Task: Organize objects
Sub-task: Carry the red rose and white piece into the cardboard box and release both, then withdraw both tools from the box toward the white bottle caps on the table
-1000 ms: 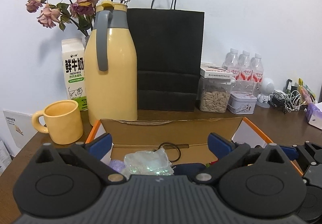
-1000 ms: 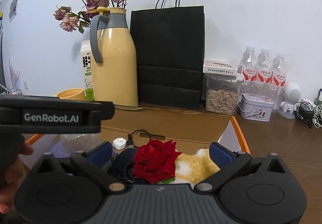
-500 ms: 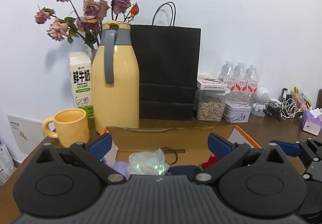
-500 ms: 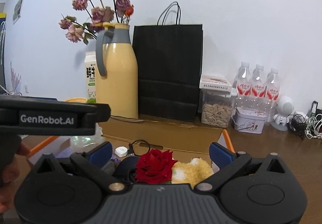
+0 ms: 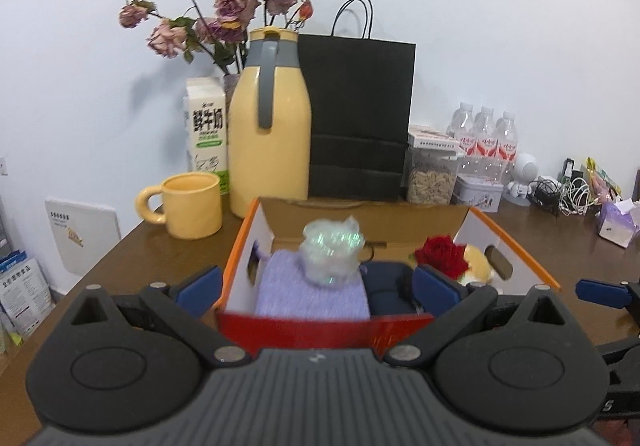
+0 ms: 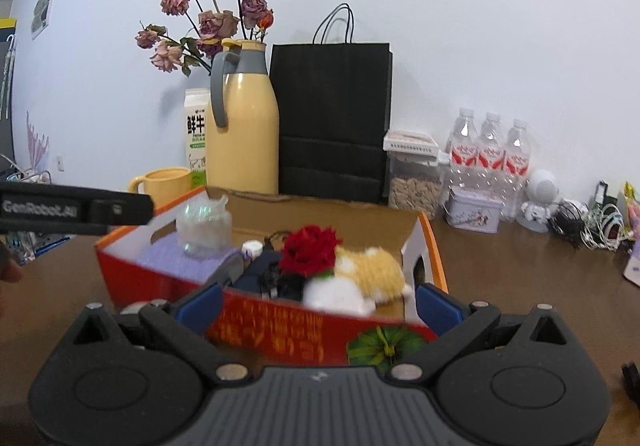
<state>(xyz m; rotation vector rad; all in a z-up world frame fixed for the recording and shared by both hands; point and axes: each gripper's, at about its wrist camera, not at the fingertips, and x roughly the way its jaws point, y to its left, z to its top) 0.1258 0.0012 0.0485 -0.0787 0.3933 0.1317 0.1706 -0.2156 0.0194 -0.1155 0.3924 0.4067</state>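
Both views are pulled back and raised compared with a second ago: the tabletop [image 5: 120,246] and the box's [image 6: 280,326] red front wall are now seen, where only its interior was framed before. The box sits mid-tabletop, in front of the jug [image 5: 270,125] and bag [image 5: 360,117].

Inside, left to right: purple cloth [image 5: 312,290] with a plastic wad [image 5: 332,250] on it, dark pouch [image 5: 384,286], rose [image 6: 310,250], plush [image 6: 360,278].

Left tongs [image 5: 316,286] and right tongs [image 6: 318,302] are held apart, empty.

Packing is judged finished or nearly so; a retreat is suggested.
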